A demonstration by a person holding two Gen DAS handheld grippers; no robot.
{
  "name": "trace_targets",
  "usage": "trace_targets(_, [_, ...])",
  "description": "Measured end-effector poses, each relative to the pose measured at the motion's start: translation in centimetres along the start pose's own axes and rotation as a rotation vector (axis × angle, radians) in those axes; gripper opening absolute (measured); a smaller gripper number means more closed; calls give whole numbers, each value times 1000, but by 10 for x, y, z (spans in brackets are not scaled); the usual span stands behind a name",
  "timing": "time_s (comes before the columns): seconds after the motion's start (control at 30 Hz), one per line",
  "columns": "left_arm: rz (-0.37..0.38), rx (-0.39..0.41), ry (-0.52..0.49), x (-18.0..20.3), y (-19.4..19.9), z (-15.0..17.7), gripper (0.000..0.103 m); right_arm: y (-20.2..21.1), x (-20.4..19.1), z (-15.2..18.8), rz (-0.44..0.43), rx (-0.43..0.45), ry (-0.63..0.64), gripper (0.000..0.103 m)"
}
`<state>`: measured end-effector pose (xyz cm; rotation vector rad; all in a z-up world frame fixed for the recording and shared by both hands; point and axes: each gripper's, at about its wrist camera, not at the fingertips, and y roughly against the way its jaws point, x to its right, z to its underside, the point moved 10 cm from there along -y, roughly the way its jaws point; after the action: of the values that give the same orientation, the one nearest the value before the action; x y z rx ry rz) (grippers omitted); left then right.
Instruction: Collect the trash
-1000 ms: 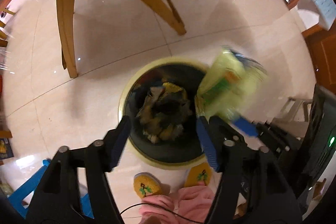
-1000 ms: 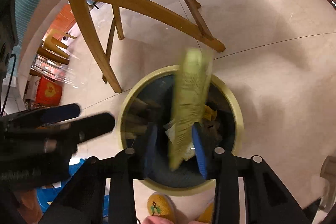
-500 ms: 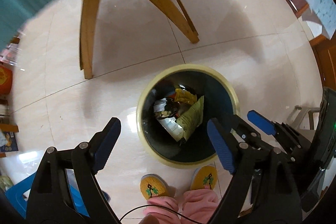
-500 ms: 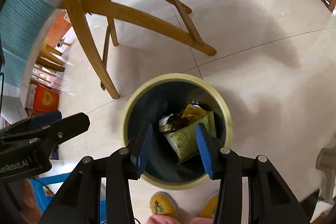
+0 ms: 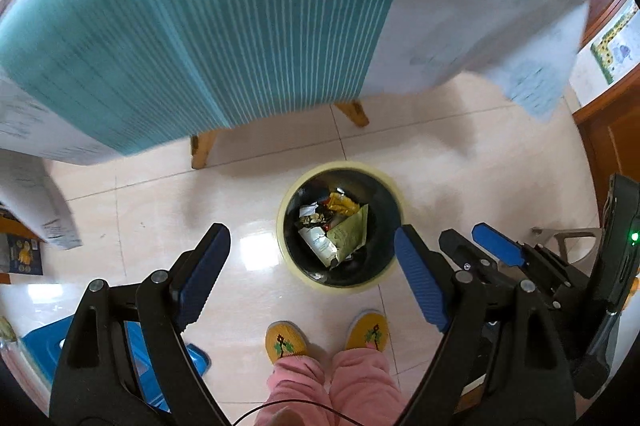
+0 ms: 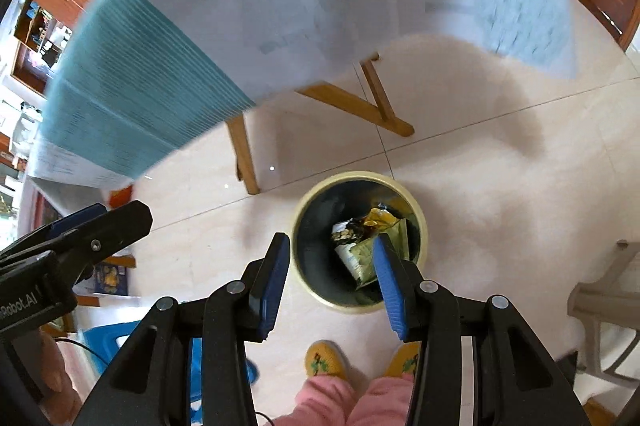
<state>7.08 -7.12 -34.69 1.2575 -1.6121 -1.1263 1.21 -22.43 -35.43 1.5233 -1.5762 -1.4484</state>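
A round bin (image 5: 294, 268) with a pale yellow rim stands on the tiled floor; it also shows in the right wrist view (image 6: 423, 226). Inside lie several wrappers, with a green packet (image 5: 349, 231) on top, seen again in the right wrist view (image 6: 362, 255). My left gripper (image 5: 312, 244) is open and empty, high above the bin. My right gripper (image 6: 330, 254) is open and empty, also high above the bin; it shows at the right of the left wrist view (image 5: 498, 248).
A table with a teal-and-white cloth (image 5: 200, 26) and wooden legs (image 6: 244, 154) stands behind the bin. The person's yellow slippers (image 5: 286, 342) stand just in front of it. A blue stool (image 5: 136, 346) is at lower left, a grey chair (image 6: 600, 310) at right.
The right gripper let go of the green packet, which dropped into the bin. Both grippers rose well above the bin, bringing the tablecloth into view.
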Motion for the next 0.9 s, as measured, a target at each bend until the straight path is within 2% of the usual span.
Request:
trace_targets(0.33, [-3,93,8,-1,151,-22,82,142,-46,-32,-54,74,55,44])
trace_targets(0.53, [-19,162,28,-2,226,-37,82,200,-65,-52,-86,120,70,45])
trace_targets(0.9, [-62,288,63,11,309,-80,82,268,-88,-101,-147,214,150,45])
